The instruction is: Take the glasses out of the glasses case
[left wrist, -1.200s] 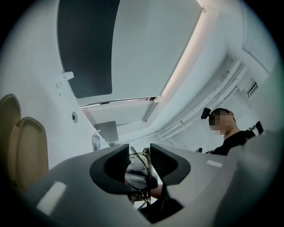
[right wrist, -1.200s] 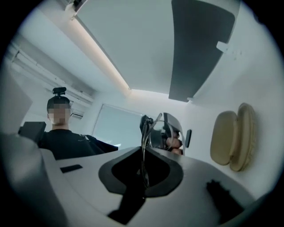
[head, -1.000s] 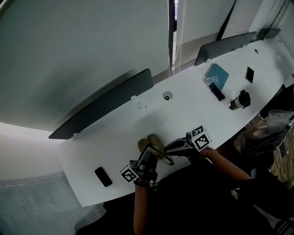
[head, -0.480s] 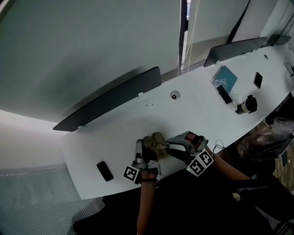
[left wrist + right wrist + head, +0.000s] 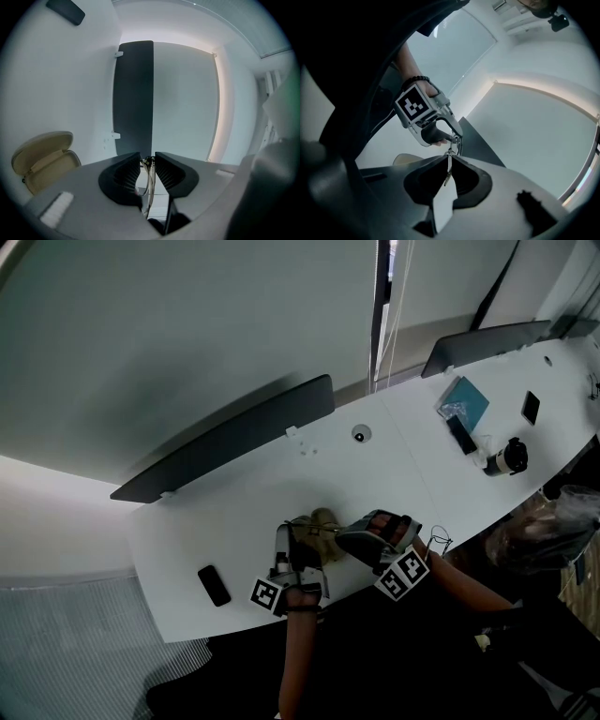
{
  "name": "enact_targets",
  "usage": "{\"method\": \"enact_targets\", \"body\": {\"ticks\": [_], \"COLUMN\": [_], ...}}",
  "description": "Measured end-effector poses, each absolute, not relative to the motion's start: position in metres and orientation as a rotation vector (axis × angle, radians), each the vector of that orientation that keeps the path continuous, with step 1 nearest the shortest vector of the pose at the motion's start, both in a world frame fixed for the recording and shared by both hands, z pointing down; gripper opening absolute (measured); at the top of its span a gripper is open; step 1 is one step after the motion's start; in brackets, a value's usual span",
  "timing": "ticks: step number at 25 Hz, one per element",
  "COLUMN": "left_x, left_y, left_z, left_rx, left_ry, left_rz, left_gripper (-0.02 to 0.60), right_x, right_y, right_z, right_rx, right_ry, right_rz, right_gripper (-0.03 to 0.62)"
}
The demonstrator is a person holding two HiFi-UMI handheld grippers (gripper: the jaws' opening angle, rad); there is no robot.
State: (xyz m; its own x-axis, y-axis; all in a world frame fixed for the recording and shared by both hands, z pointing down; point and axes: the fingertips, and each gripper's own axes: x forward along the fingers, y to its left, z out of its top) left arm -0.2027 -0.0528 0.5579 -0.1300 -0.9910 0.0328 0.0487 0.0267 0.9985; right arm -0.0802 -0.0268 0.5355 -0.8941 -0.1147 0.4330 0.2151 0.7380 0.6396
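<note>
The thin wire-framed glasses (image 5: 149, 176) are out of the beige clamshell glasses case (image 5: 44, 157) and are held in the air between the two grippers, over the near edge of the white curved surface (image 5: 234, 512).

The left gripper (image 5: 147, 158) points level. Its dark ribbed fingers (image 5: 125, 174) have just been closing and now stand narrow, pinching the wire rim of the frame upright between them. The right gripper (image 5: 448, 158) tilts somewhat downward. Its fingers have also just been closing and now meet on a slim metal strip. This is most likely one temple arm, though the right gripper view is too dim to be sure which part it is.

The long axis of the glasses runs from one pair of fingers to the other, so both hands are on them and neither is nearer. The glasses case lies open on the surface. In the left gripper view it sits off to the left of the fingers, apart from the glasses. In the head view it sits just beyond both grippers.

The removal itself looks done. What remains, as I judge it, is to carry the glasses away from the case and lay them on bare surface. With two grips on so light a frame, the hands need to travel together — pulling against each other could bend it.
</note>
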Motion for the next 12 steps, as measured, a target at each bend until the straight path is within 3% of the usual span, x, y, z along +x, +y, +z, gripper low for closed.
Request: {"method": "enact_targets", "body": {"ticks": [3, 5, 7, 12], "left_x": [-0.203, -0.204, -0.205, -0.212], "left_y": [-0.052, -0.051, -0.051, -0.051], "left_z": [0.556, 0.555, 0.556, 0.555], "left_rx": [1.079, 1.077, 1.071, 1.05], "left_ry": [-1.299, -1.317, -1.337, -1.339], "left_rz": [-1.307, -1.3, -1.29, -1.31], "left_gripper": [0.1, 0.1, 0.098, 0.097], "right_x": [-0.082, -0.082, -0.079, -0.072], "right_y": [-0.028, -0.032, -0.037, -0.032], "right_z": [0.534, 0.532, 0.534, 0.544], "right_rx": [-0.067, -0.039, -0.011, -0.068], "right_ry": [-2.5, -2.52, -2.512, -2.473], "right_rz": [-0.982, -0.948, -0.947, -1.008], "right_gripper": [0.036, 0.136, 0.191, 0.196]}}
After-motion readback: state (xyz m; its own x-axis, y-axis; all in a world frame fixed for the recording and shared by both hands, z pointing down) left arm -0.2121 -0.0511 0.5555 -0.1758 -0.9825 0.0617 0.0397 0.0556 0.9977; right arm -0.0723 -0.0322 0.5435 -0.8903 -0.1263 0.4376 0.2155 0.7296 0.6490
